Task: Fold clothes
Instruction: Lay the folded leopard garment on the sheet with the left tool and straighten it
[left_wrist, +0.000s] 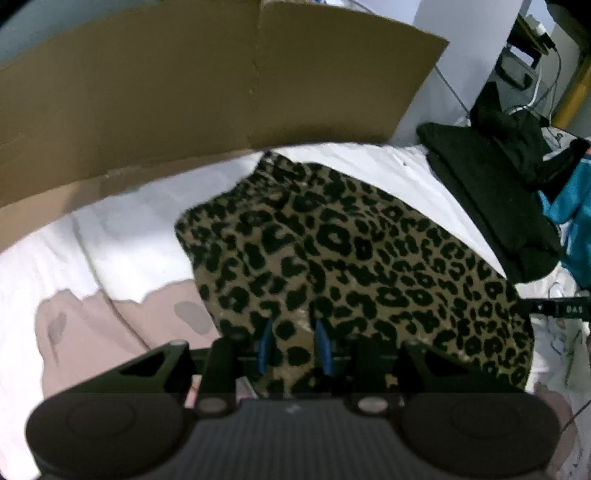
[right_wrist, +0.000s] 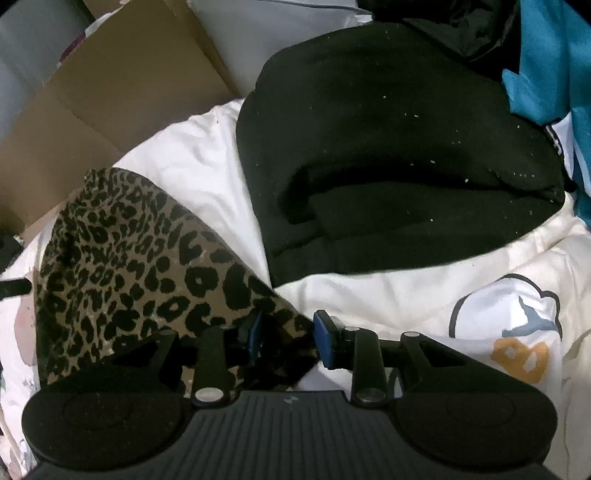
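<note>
**Letting go of the leopard-print garment**

The leopard-print garment (left_wrist: 351, 258) lies folded on the white bedding (left_wrist: 110, 229), filling the centre of the left wrist view, beside a folded black garment (right_wrist: 388, 147). The left gripper (left_wrist: 293, 345) hovers over its near edge, fingers narrowly apart and pinching nothing. The right gripper (right_wrist: 290, 341) stands part-open at the garment's lower right corner. Best to lift both straight away, so the corners stay flat.
</note>
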